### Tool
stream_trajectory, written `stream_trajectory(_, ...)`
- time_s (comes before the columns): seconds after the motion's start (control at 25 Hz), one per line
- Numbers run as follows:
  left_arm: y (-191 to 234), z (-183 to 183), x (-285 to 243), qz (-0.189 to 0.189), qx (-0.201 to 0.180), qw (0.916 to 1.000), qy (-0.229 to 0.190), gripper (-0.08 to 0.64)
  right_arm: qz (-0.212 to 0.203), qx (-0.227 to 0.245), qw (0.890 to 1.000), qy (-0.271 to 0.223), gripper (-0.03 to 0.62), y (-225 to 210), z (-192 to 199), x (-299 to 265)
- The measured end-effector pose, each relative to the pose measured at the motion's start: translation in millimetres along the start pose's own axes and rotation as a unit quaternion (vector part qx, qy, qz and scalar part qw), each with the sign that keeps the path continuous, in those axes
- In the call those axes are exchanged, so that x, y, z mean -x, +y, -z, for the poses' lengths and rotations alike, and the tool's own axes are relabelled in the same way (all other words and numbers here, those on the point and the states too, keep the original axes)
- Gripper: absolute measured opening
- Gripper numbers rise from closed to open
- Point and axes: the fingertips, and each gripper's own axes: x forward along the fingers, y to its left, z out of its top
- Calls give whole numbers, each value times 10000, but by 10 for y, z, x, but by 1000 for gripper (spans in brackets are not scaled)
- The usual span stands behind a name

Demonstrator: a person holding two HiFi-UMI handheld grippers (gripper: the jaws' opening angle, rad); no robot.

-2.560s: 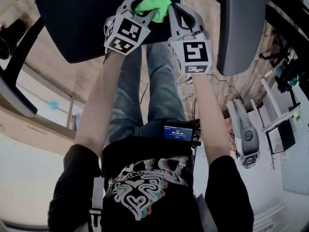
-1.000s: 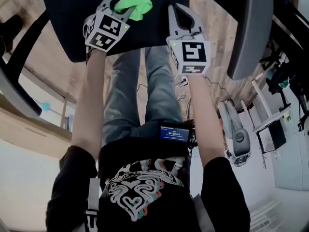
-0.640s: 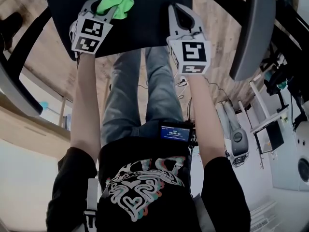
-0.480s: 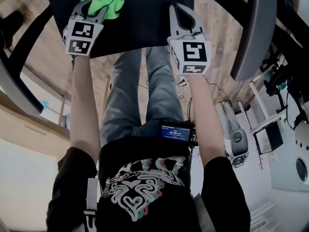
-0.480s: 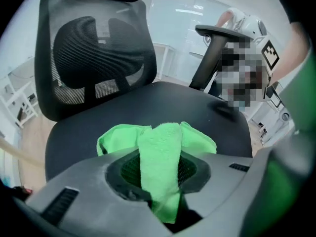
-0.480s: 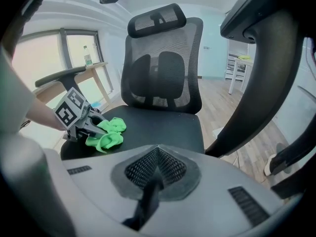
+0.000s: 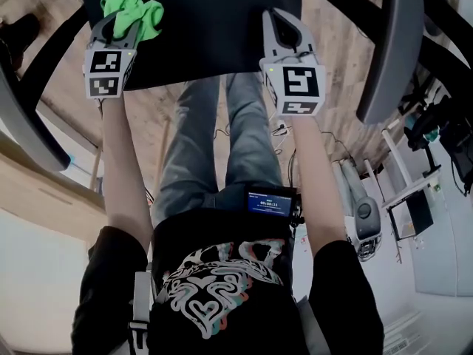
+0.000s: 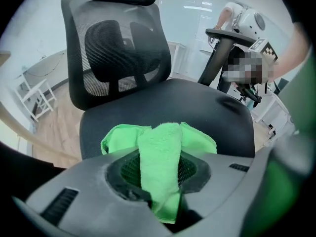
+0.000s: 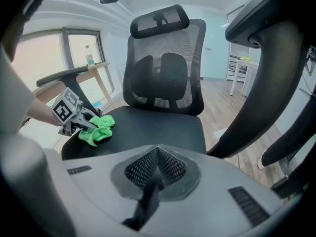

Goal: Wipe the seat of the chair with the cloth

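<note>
A black office chair (image 9: pixel 165 68) with a mesh back and a headrest fills the space ahead of the person, standing on a wooden floor (image 7: pixel 332 58). Its grey armrests (image 7: pixel 388 50) run along either side. The dark padded seat (image 7: pixel 207 21) lies under both tools, its front edge towards the person's legs (image 7: pixel 222 139) in jeans.

The right tool (image 7: pixel 284 28) is over the right front part of the seat. Its jaws are pressed together with nothing between them. Whether its tips touch the padding cannot be told.

The left tool (image 7: pixel 118 32) is at the seat's front left corner, well apart from the right one. Its jaws are clamped on the bright green cloth (image 8: pixel 160 157): one fold runs back between the jaws, and the rest is bunched just ahead of the tips. The bunched part rests on the seat, close to its left edge and near the front, with bare black padding spreading from it to the back and to the right.
</note>
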Motion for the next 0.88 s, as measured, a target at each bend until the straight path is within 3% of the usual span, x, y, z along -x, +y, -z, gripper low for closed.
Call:
stream_trajectory(0.44,188,251,245,-413,410,9983,-47,106,-88,86,9999,-15,2,57,-5,-27)
stream_trajectory(0.68,196,245,231,-403,444,9982,-50,106,-109,78,9999,7,2,65,7,-19)
stream_trajectory(0.88,199,238,213,-458,235,9987,4,106,-120,63,9999,13,2,69,22,-32)
